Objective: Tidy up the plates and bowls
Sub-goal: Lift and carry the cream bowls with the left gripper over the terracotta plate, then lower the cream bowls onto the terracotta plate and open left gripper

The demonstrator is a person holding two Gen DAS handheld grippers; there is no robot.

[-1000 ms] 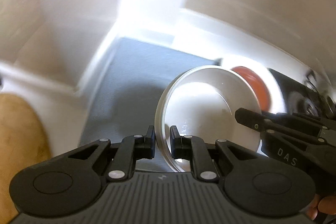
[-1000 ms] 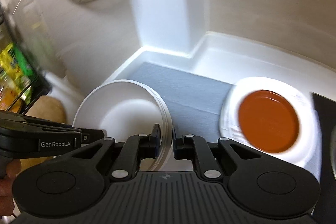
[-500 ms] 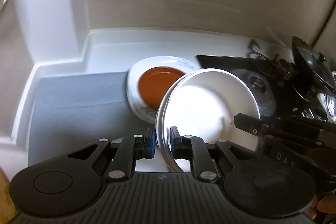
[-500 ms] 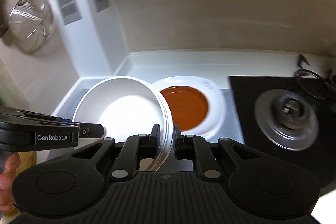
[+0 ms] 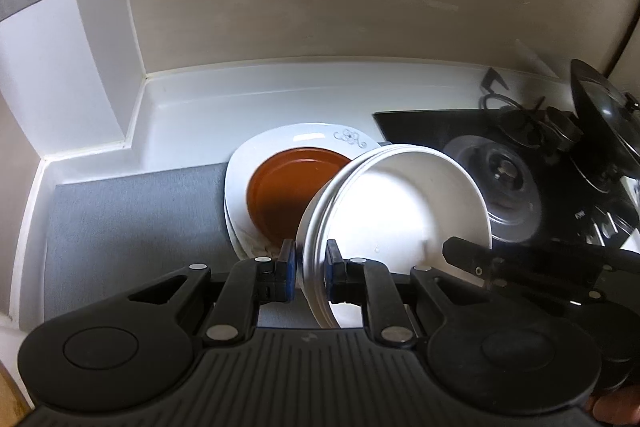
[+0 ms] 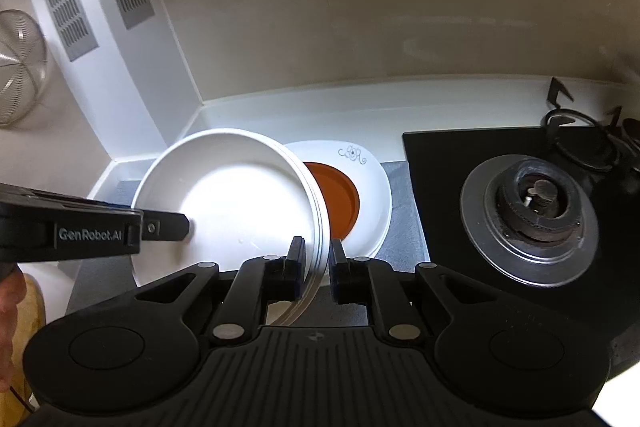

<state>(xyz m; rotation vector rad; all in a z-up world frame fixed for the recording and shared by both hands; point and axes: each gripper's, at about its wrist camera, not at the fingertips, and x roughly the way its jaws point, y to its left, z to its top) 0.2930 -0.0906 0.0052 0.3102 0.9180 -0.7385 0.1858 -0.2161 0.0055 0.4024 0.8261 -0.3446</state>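
Note:
A stack of white bowls [image 5: 400,203] [image 6: 232,199] hangs in the air between both grippers. My left gripper [image 5: 311,259] is shut on the stack's left rim, and my right gripper [image 6: 316,255] is shut on its right rim. Just beyond the stack, a brown plate [image 5: 288,195] [image 6: 336,195] lies on a white plate with a scroll mark [image 5: 320,137] [image 6: 372,187]. Those plates rest on a grey mat [image 5: 132,211] on the white counter [image 5: 240,99]. The held stack hides part of both plates.
A black gas hob [image 6: 520,195] [image 5: 500,179] with a round burner lies right of the plates. A dark pan lid [image 5: 600,131] leans at the far right. A white corner post with vents [image 6: 92,27] rises at the left, and a wire strainer [image 6: 16,67] hangs beside it.
Both grippers have carried the bowl stack rightward, from over the bare grey mat to just in front of the brown plate. The hob has come fully into view. Both grips are unchanged.

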